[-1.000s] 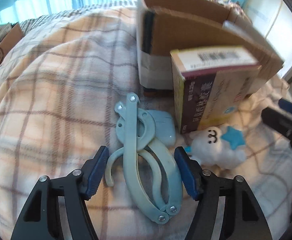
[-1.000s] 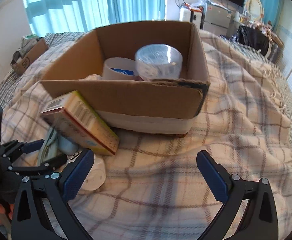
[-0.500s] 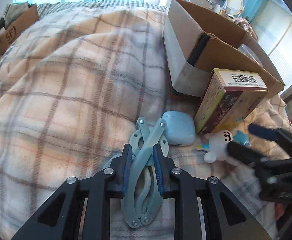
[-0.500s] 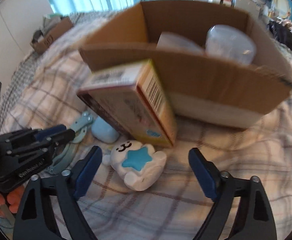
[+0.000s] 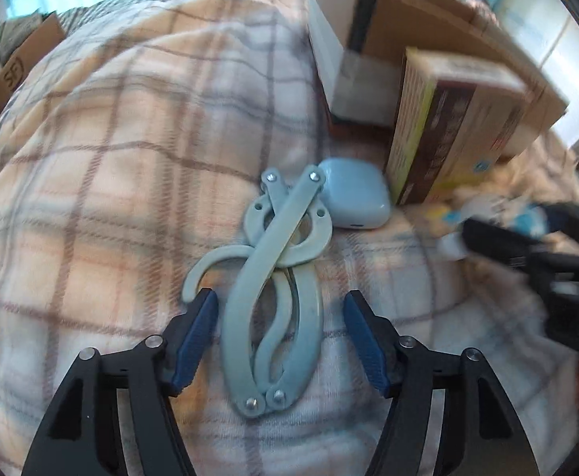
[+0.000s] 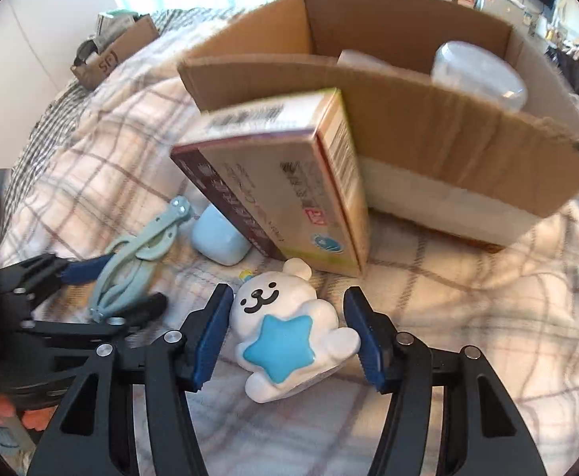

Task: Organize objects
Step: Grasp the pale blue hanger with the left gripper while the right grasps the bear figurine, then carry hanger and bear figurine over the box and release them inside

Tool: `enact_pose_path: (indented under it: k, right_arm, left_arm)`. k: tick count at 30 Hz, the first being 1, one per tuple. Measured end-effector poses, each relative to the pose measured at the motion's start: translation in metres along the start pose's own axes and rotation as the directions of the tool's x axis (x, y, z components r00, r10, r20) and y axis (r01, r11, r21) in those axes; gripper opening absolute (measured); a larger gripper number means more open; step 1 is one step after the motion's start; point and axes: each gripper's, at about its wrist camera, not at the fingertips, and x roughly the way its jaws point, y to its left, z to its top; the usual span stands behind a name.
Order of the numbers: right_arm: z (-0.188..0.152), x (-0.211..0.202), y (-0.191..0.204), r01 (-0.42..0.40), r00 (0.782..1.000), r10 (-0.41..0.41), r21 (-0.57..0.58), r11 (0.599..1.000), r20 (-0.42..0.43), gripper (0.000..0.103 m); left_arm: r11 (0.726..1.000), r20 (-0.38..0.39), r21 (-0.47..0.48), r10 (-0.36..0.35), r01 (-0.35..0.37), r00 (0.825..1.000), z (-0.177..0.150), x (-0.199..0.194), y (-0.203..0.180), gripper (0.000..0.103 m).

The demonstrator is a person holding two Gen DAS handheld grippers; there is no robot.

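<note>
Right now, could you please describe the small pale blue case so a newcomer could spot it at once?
Find the big open cardboard box on the plaid blanket; a tall printed carton leans on its front. The pale blue case sits at that carton's foot: a smooth, rounded pebble, unlike the riveted metal tool beside it.

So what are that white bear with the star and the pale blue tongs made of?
The bear looks like glossy moulded plastic or vinyl: smooth rounded surfaces with soft highlights, though it could be glazed ceramic. The tongs look like painted metal: thin flat arms in matte pale blue, joined by bare silver rivets.
</note>
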Motion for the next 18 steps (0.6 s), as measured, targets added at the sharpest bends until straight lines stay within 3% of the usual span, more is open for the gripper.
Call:
enact_pose_path:
  k: [2,3,4,7,14,18]
  right_arm:
    - [-0.003,-0.010,-0.001,0.011,1.000,-0.012,0.008,1.000,0.027,0.058]
    - [-0.004,-0.016,-0.002,0.009,0.999,-0.009,0.015,1.000,0.040,0.058]
    - [-0.006,-0.019,-0.003,0.002,0.999,-0.003,0.020,1.000,0.051,0.058]
    - [-0.008,-0.032,-0.010,-0.010,0.997,0.006,0.051,0.999,0.079,0.058]
    - [-0.028,-0.067,-0.019,-0.027,0.988,0.012,0.096,0.995,0.157,0.058]
    - [-0.039,-0.098,-0.024,-0.021,0.977,-0.002,0.103,0.994,0.215,0.058]
  left_arm:
    - [1.000,-0.003,0.008,0.018,-0.018,1.000,0.000,0.003,-0.003,0.067]
    - [1.000,0.003,0.010,0.024,-0.024,1.000,-0.001,0.001,-0.005,0.059]
    - [0.999,0.014,0.013,0.029,-0.029,0.999,-0.004,-0.003,-0.007,0.043]
    - [0.999,0.029,0.014,0.031,-0.032,0.999,-0.013,-0.015,-0.016,0.044]
    - [0.992,0.066,-0.111,-0.044,0.051,0.997,-0.031,-0.048,-0.005,0.043]
    - [0.991,0.108,-0.114,-0.061,0.073,0.992,-0.030,-0.075,-0.006,0.042]
